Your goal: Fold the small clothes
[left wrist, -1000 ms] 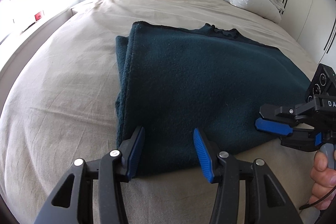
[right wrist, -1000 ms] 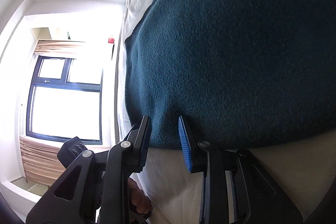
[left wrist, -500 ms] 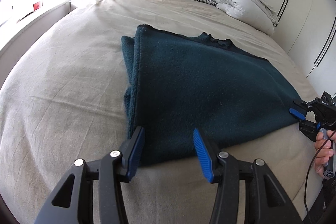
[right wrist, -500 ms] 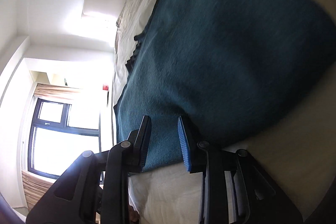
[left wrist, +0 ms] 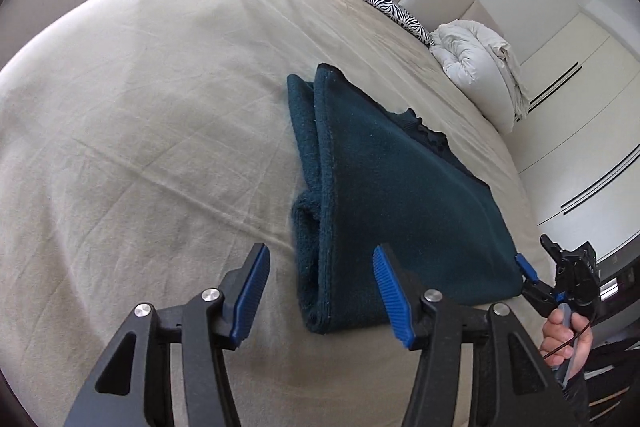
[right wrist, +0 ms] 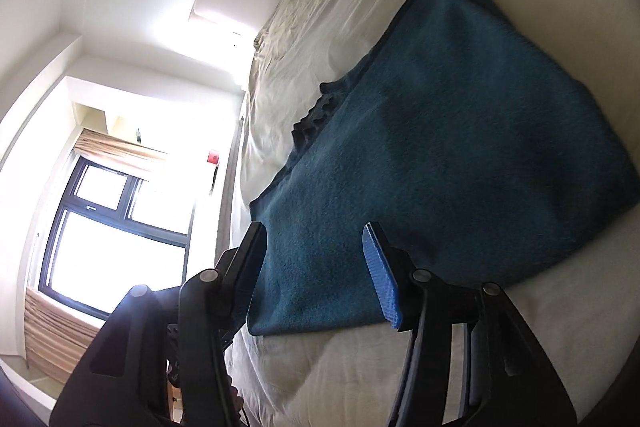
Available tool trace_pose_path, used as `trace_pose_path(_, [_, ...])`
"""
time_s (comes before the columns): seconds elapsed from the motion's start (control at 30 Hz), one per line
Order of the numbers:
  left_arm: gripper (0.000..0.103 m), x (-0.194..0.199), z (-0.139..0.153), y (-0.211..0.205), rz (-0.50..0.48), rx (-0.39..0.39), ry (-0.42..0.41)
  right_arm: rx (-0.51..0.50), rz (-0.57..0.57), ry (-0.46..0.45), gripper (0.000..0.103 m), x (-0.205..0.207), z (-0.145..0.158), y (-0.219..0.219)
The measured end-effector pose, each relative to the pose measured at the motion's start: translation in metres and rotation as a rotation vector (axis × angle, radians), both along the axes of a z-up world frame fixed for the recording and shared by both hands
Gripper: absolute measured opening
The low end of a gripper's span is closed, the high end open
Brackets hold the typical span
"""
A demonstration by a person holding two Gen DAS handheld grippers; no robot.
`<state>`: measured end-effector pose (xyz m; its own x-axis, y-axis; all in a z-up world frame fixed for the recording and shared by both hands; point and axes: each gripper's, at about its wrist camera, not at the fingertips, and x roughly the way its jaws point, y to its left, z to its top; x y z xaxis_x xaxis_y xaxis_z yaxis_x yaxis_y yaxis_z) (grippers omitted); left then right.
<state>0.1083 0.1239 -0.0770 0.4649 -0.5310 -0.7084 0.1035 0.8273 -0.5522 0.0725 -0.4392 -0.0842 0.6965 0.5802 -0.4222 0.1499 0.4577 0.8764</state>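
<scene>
Left gripper [left wrist: 320,291] fingers spread, straddling the near folded corner of the teal fleece garment [left wrist: 392,195]. Right gripper [right wrist: 316,267] fingers also spread at its other near corner. Garment lies folded mid-bed [left wrist: 140,107]; zebra pillow [left wrist: 394,9] and white duvet [left wrist: 476,67] at the headboard edge.

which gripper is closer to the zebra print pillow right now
Left, by a small margin. The left gripper hovers at the teal garment's near-left corner; the right gripper sits at its near-right corner, farther from the zebra pillow.
</scene>
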Motion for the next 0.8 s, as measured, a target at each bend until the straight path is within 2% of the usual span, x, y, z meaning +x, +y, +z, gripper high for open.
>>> trace_pose_path(0.1, [0.059,0.019,-0.013,0.003,0.037,-0.054,0.076,-0.011,0.068,-0.001,0.050,0.020,0.008,0.029])
trace_pose_path(0.33, [0.059,0.054,-0.026,0.005,0.013,-0.204,0.144,0.003,0.188,-0.006,0.050,0.063,0.025,0.077])
trace_pose_path(0.5, [0.058,0.061,-0.037,0.006,0.005,-0.327,0.212,0.039,0.246,0.017,0.050,0.088,0.019,0.096])
trace_pose_path(0.63, [0.058,0.066,-0.040,0.002,-0.018,-0.368,0.259,0.056,0.292,0.040,0.050,0.111,0.007,0.113])
trace_pose_path(0.7, [0.050,0.069,-0.041,0.000,-0.031,-0.367,0.275,0.062,0.311,0.050,0.050,0.120,0.001,0.121])
trace_pose_path(0.77, [0.024,0.071,-0.044,-0.001,-0.034,-0.343,0.300,0.065,0.323,0.060,0.050,0.127,-0.004,0.128])
trace_pose_path(0.8, [0.025,0.070,-0.045,-0.001,-0.030,-0.341,0.304,0.071,0.329,0.066,0.050,0.132,-0.006,0.132])
